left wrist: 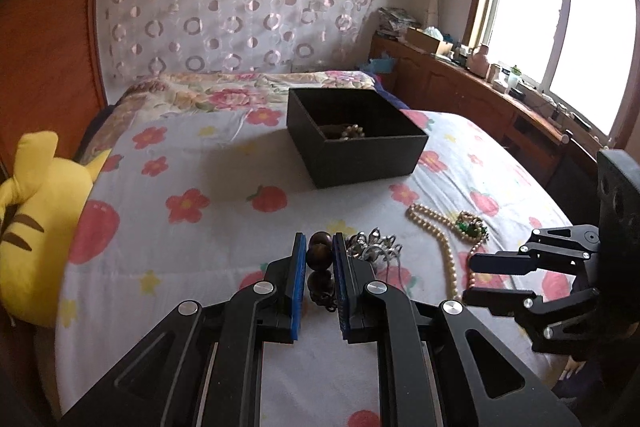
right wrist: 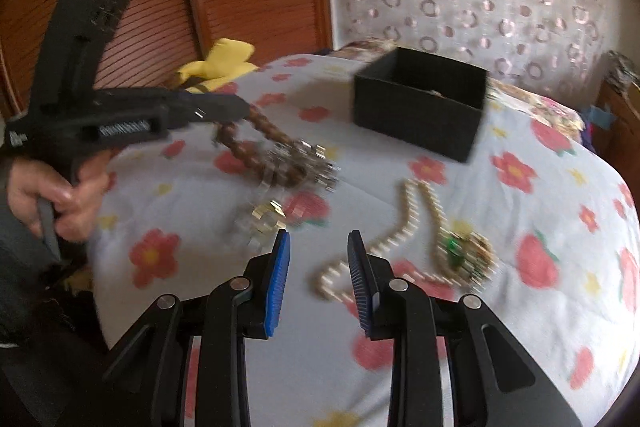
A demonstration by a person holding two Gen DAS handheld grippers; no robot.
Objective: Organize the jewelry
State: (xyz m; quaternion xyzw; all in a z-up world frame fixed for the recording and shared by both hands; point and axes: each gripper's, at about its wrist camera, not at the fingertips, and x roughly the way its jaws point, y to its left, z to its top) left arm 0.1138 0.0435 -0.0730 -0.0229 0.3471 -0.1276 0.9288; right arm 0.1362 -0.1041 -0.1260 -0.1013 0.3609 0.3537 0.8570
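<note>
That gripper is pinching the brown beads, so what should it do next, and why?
Probably carry the brown bead string over the black box and let go there: the left gripper is shut on it, and the box stands open with pearls inside.

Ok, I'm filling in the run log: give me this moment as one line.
left gripper: shut on brown bead bracelet | right gripper: open, empty, above pearl necklace | black box: open on bed

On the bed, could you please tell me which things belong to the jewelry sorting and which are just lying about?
Job:
black box
brown bead bracelet, held by left gripper
pearl necklace
green brooch
silver piece

Lying about:
yellow plush toy
windowsill clutter
</note>
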